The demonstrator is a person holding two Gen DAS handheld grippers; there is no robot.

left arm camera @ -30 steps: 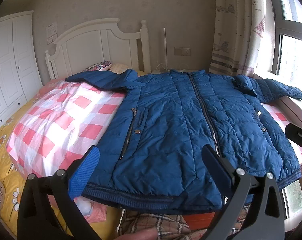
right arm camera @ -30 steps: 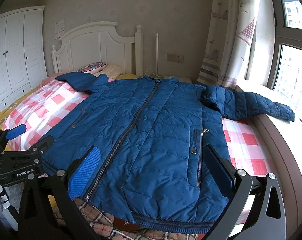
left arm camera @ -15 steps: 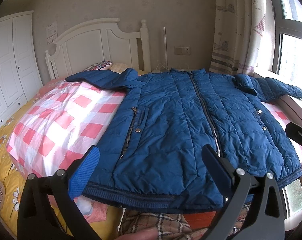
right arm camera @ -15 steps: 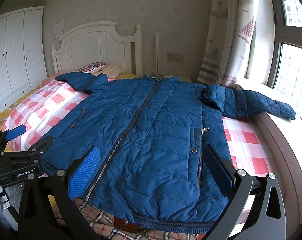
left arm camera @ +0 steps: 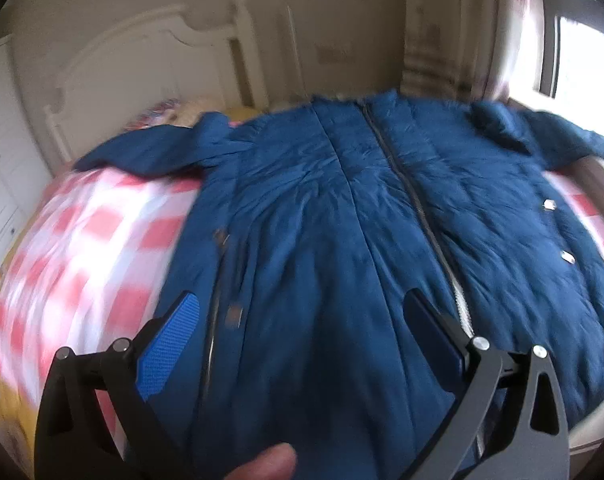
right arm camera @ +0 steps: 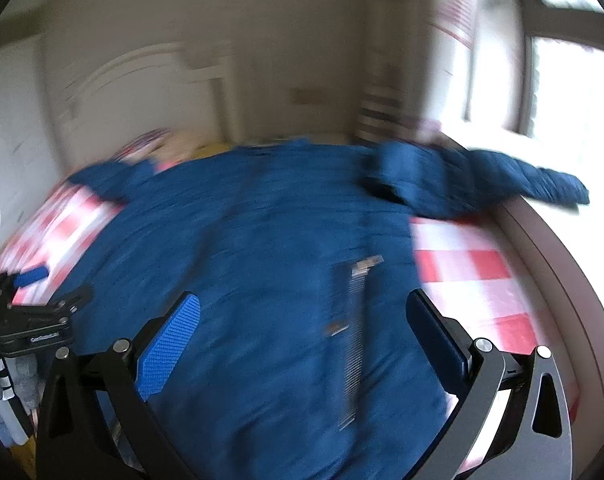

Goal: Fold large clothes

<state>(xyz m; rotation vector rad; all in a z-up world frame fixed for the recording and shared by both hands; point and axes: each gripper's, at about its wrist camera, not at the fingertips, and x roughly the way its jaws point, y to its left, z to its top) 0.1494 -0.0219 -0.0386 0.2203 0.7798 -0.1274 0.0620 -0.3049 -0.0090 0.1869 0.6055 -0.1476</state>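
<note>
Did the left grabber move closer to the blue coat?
Yes. The left gripper moved forward and down toward the jacket: the white headboard sits higher in its view now, the hem has dropped beneath the open fingers, and the picture is motion-blurred.

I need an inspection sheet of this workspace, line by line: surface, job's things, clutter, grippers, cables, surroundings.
Surface: bed with red-white checked cover.
Job's things: blue jacket lies flat, front up, zipped, sleeves spread; right sleeve reaches the window ledge.
Clutter: pillows at the headboard, blurred.
Grippers: left gripper open, above the jacket's hem; right gripper open, above the jacket, holds nothing.
Cables: nothing seen.
Surroundings: white headboard, curtain, window; both views motion-blurred.
</note>
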